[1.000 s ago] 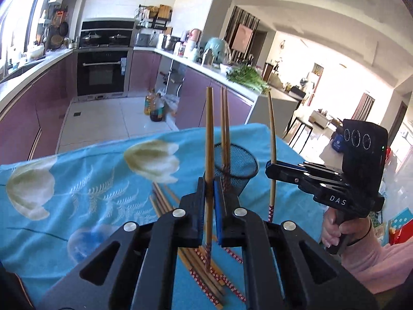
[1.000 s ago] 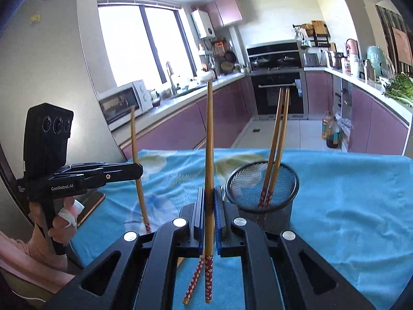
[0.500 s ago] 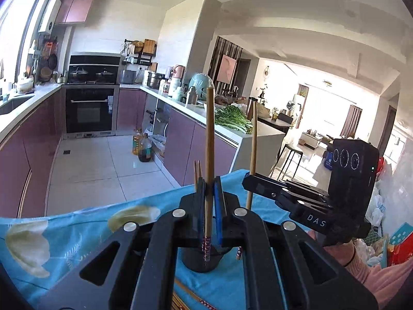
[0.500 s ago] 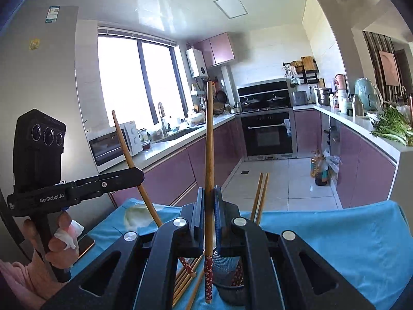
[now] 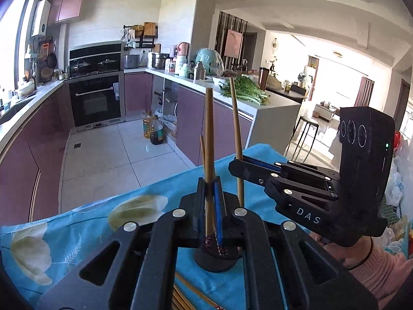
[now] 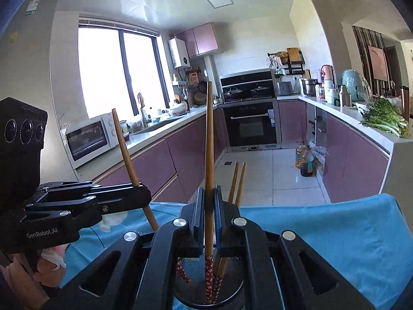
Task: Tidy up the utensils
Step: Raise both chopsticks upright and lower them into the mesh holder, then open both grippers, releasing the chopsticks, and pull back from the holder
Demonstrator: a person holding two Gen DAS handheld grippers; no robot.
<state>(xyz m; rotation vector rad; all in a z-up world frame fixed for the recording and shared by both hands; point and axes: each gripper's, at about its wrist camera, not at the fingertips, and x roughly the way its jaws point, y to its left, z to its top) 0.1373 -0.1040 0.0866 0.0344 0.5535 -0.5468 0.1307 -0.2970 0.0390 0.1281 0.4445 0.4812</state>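
My left gripper [image 5: 211, 193] is shut on a wooden chopstick [image 5: 209, 139], held upright with its patterned end over the black mesh holder [image 5: 216, 258]. My right gripper [image 6: 208, 201] is shut on another chopstick [image 6: 209, 139], whose patterned end hangs inside the mesh holder [image 6: 232, 294]. Two chopsticks [image 6: 237, 180] stand in the holder. Each gripper shows in the other's view: the right one [image 5: 233, 165] and the left one [image 6: 144, 193]. Loose chopsticks [image 5: 191, 297] lie on the blue cloth below.
The blue flowered tablecloth [image 5: 77, 232] covers the table, whose far edge [image 6: 361, 199] drops to the kitchen floor. Purple cabinets, an oven [image 6: 250, 126] and a counter with greens [image 5: 245, 90] lie beyond.
Both grippers have risen and come in over the mesh holder with their chopsticks. The right chopstick's lower end has gone down into the holder.
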